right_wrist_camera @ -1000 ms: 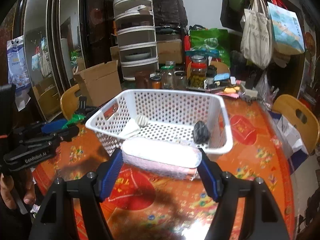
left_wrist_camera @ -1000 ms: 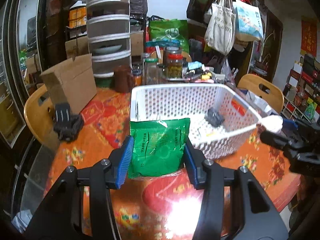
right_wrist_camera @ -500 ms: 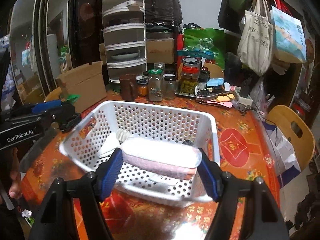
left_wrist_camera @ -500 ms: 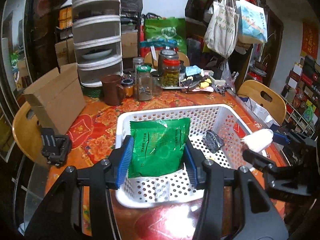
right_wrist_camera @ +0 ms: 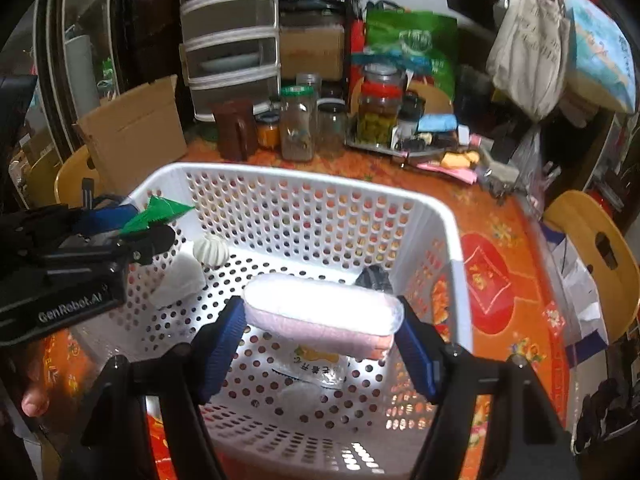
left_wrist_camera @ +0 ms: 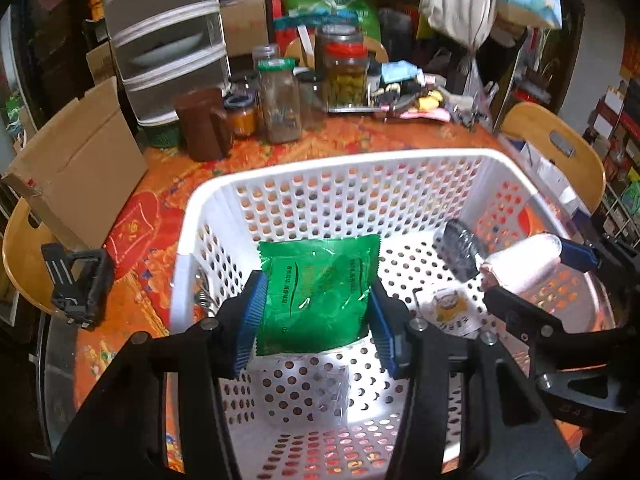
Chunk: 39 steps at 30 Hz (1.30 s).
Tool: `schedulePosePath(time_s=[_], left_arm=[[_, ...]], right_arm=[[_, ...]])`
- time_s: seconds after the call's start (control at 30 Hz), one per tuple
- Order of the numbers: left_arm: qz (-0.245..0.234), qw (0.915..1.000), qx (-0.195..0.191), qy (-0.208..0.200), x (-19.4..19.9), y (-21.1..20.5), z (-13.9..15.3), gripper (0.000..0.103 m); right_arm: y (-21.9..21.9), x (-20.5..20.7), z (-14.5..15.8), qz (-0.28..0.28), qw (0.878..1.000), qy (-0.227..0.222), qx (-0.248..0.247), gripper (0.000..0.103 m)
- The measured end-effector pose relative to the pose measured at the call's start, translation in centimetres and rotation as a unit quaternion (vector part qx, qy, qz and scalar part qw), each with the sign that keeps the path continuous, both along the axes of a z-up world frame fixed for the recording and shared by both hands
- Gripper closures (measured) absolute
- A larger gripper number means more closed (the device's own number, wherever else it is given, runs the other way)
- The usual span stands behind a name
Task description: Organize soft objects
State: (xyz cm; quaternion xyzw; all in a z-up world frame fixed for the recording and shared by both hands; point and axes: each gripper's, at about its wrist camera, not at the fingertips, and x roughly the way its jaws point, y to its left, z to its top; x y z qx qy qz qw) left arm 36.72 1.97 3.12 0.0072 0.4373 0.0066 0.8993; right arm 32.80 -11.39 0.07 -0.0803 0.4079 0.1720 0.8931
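Holding both loads over the white basket [left_wrist_camera: 320, 168], I have my left gripper [left_wrist_camera: 316, 316] clamped on a green packet [left_wrist_camera: 316, 292] and my right gripper [right_wrist_camera: 320, 332] clamped on what looks like a wrapped pink-and-white roll [right_wrist_camera: 320, 312], neither touching the floor.

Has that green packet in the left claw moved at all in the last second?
Yes. The green packet, clamped in the left gripper, was short of the white basket; now it hangs inside, past the near rim.
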Motion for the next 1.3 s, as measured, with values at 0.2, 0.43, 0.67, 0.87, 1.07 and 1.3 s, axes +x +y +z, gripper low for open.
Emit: schedulePosePath(time_s=[0.2,0.43,0.67,0.87,1.07,1.3], left_arm=[[-0.003,0.9998,-0.006,0.017,0.5,-0.2,-1.6,0.051],[-0.003,0.9997,-0.017,-0.017,-0.8,0.6,-0.3,0.017],[-0.013,0.9979,-0.025,-0.059,-4.3,1.5,2.4,0.01],[-0.014,0.9952,-0.031,-0.091,-9.5,2.8,4.2,0.0],[-0.014,0.9936,-0.034,-0.107,-15.4,3.8,4.9,0.0],[-0.014,0.9902,-0.022,-0.138,-23.5,3.4,5.9,0.0]], right_arm=[[0.2,0.6,-1.2,-0.001,1.0,0.008,-0.003,0.029],[0.9,-0.1,-0.6,0.01,1.0,-0.014,0.002,0.017],[-0.3,-1.8,1.4,0.008,0.999,-0.042,0.018,0.003],[-2.1,-5.2,2.9,0.008,0.997,-0.057,0.049,0.003],[-3.6,-10.4,4.0,-0.019,0.996,-0.079,0.049,0.003],[-4.2,-17.6,3.3,-0.007,0.994,-0.102,0.036,0.003]])
